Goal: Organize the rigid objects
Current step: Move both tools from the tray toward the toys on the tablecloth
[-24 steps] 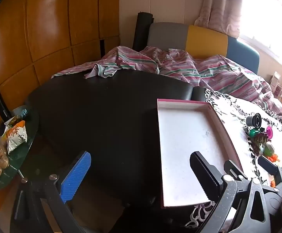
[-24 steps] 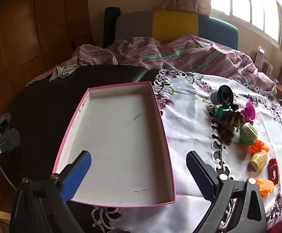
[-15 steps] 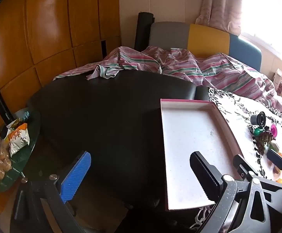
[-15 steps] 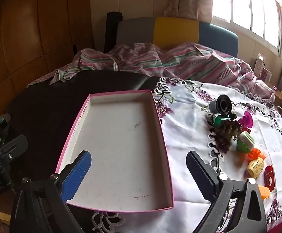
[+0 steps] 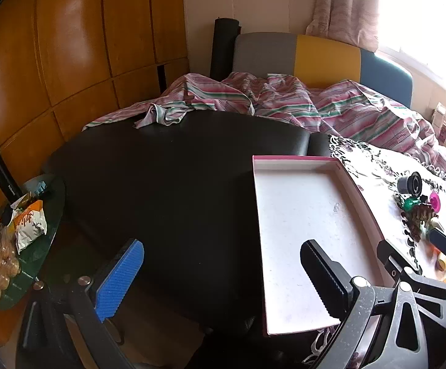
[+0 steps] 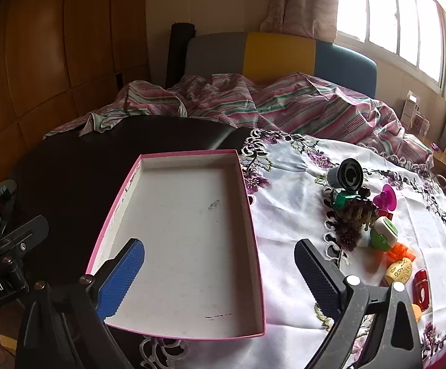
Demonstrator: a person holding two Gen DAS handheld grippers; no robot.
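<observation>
A shallow pink-rimmed white box (image 6: pixel 189 233) lies empty on the table's left part; it also shows in the left wrist view (image 5: pixel 309 230). Right of it, on the flowered cloth, sits a cluster of small items: a black cap (image 6: pixel 347 173), a green piece (image 6: pixel 342 199), a brown hair claw (image 6: pixel 359 213), a pink heart (image 6: pixel 385 200), a green-white case (image 6: pixel 383 233), an orange piece (image 6: pixel 401 251), a yellow block (image 6: pixel 398 272) and a red item (image 6: pixel 420 285). My right gripper (image 6: pixel 220 275) is open above the box's near end. My left gripper (image 5: pixel 223 276) is open over the dark surface left of the box.
A black surface (image 5: pixel 167 178) lies left of the box. A striped blanket (image 6: pixel 269 104) is heaped behind the table. A glass side table (image 5: pixel 23 230) with snack bags stands at far left. The left gripper's body (image 6: pixel 5 252) shows in the right wrist view.
Both grippers have pulled back and risen a little, so the box and items look farther away. Nothing has been picked up; both stay open.
</observation>
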